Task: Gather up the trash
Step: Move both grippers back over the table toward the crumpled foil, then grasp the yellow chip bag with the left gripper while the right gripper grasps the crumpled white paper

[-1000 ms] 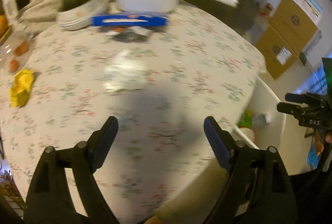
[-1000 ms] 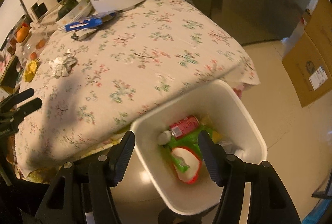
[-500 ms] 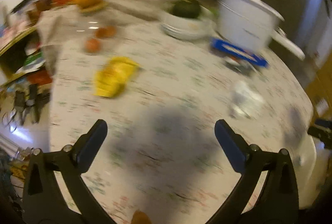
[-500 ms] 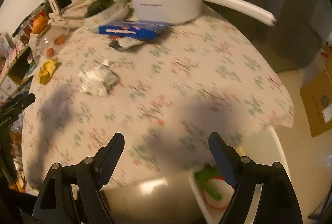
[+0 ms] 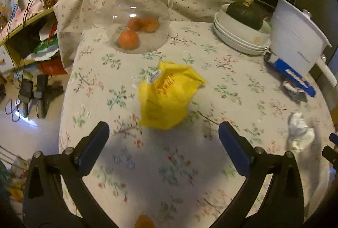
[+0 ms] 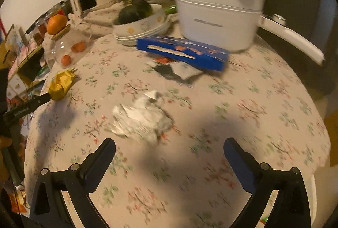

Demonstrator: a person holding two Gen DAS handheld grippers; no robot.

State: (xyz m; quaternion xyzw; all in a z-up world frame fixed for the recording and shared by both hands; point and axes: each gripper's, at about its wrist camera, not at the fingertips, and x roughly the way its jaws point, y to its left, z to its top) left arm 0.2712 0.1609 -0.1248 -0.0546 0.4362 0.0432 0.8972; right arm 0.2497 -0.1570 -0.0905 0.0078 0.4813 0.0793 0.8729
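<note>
A crumpled yellow wrapper point(image 5: 169, 97) lies on the flowered tablecloth just ahead of my open, empty left gripper point(image 5: 163, 133); it also shows at the left in the right wrist view point(image 6: 61, 84). A crumpled white paper point(image 6: 143, 116) lies just ahead of my open, empty right gripper point(image 6: 169, 149), and shows at the right edge in the left wrist view point(image 5: 300, 133). A torn dark wrapper point(image 6: 177, 70) lies by a blue box point(image 6: 183, 52). The left gripper's tip point(image 6: 27, 105) shows beside the yellow wrapper.
A white pot point(image 6: 219, 16) with a long handle, stacked plates with a dark squash point(image 5: 243, 33) and a glass jar holding oranges point(image 5: 137, 23) stand at the back. The white bin's rim point(image 6: 312, 185) shows past the table edge at lower right.
My left gripper has swung left from the white paper to face the yellow wrapper and come close to it. My right gripper has left the bin and moved over the table toward the white paper.
</note>
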